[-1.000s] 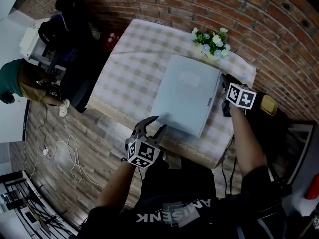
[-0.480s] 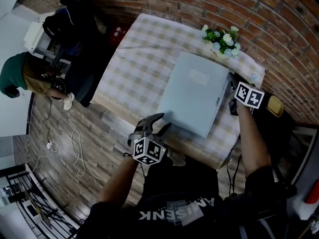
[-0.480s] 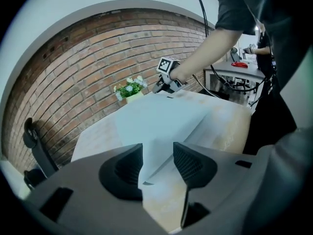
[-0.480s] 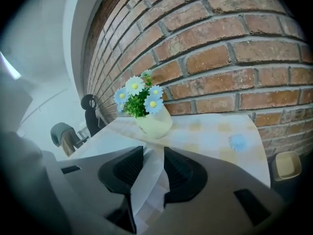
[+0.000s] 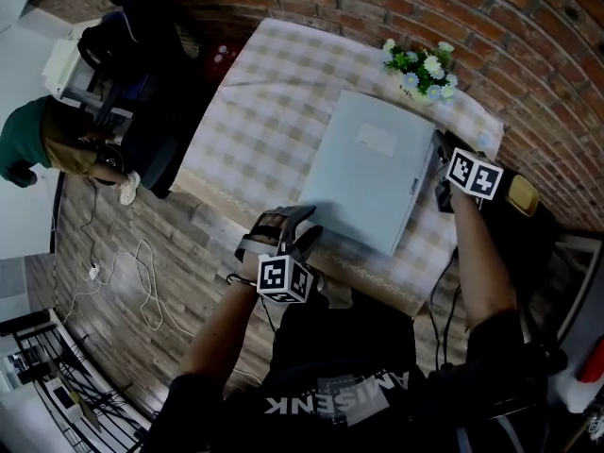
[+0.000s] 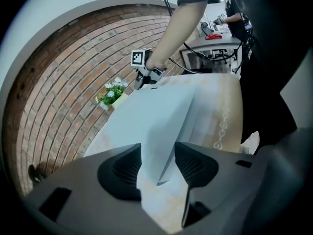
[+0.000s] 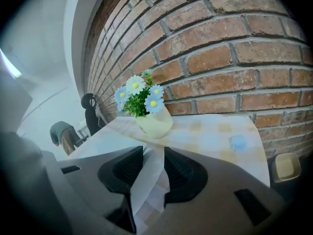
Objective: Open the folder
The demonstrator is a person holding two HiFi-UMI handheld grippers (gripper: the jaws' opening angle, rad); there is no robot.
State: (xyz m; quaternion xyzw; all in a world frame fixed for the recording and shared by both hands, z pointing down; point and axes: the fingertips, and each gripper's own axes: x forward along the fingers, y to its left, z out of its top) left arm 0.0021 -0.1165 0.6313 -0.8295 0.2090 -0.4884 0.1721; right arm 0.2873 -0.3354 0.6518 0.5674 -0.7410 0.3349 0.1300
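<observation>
The pale folder (image 5: 368, 173) lies shut and flat on the checked table (image 5: 255, 111), its cover not yet lifted. The left gripper (image 5: 300, 226) is at the near corner, jaws opening with that corner between them, while the right gripper (image 5: 440, 179), jaws apart, straddles the right edge. The next move looks to be pinching the cover alone and raising it
</observation>
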